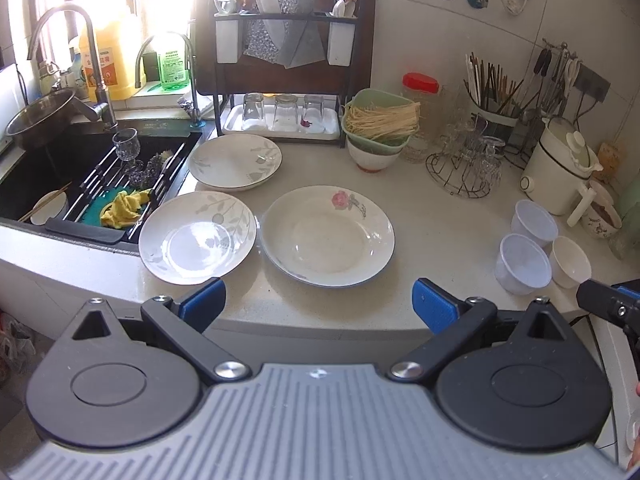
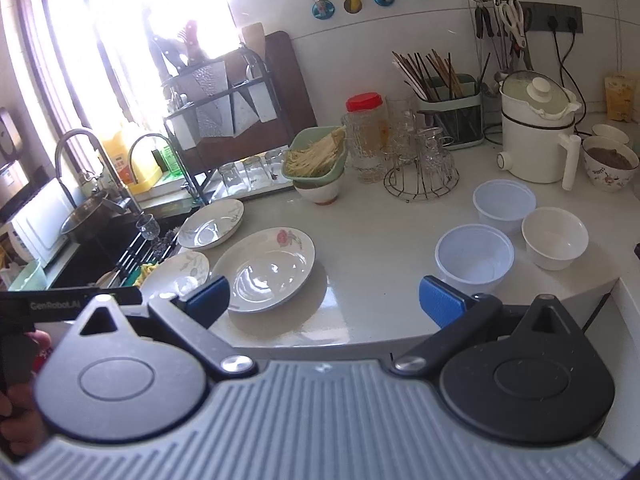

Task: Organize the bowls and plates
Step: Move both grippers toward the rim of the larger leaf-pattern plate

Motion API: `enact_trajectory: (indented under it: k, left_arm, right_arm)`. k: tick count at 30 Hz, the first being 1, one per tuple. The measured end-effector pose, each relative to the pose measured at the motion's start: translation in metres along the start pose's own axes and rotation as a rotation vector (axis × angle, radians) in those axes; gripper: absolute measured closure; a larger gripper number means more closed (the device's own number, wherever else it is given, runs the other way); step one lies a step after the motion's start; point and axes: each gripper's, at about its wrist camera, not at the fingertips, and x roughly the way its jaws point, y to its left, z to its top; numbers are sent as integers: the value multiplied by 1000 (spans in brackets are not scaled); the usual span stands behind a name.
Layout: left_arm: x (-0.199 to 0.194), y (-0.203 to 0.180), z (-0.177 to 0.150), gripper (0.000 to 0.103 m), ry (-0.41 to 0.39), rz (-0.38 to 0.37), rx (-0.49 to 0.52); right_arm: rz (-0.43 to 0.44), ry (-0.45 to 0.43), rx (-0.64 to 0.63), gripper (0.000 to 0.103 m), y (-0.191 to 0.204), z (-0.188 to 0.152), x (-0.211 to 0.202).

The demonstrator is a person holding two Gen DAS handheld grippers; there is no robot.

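**Waiting to begin — nothing stacked yet**

Hovering off the counter edge, the left gripper (image 1: 319,304) and right gripper (image 2: 323,300) are gaping wide, empty. Three plates — rose plate (image 1: 328,236) among them — and three bowls (image 2: 474,258) are lying separate.

Left gripper (image 1: 318,306): jaws spread wide, nothing between the blue pads (image 1: 204,304), pointing toward 12 o'clock.
Right gripper (image 2: 324,300): jaws equally wide, empty, level.
Hand (image 2: 20,408): at 8 o'clock in right wrist view, gripping a handle.
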Motion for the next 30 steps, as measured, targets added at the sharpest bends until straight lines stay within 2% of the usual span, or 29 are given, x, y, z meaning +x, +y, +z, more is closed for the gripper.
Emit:
enact_trajectory:
  k: [5, 11, 18, 24, 30]
  left_arm:
    - [18, 17, 20, 2, 11, -9, 24]
    - [50, 50, 52, 2, 47, -30, 45]
    - [88, 95, 80, 2, 82, -69, 42]
    - [121, 131, 93, 2, 113, -109, 54]
    - [156, 189, 106, 3, 144, -94, 32]
  right_arm:
    - [-34, -1, 59, 1, 6, 2, 21]
    - [-37, 14, 47, 2, 29, 15, 53]
    - [-3, 41, 19, 4, 72, 28, 92]
    - [40, 114, 36, 21, 104, 29, 135]
    - [49, 176, 43, 31, 138, 26, 179]
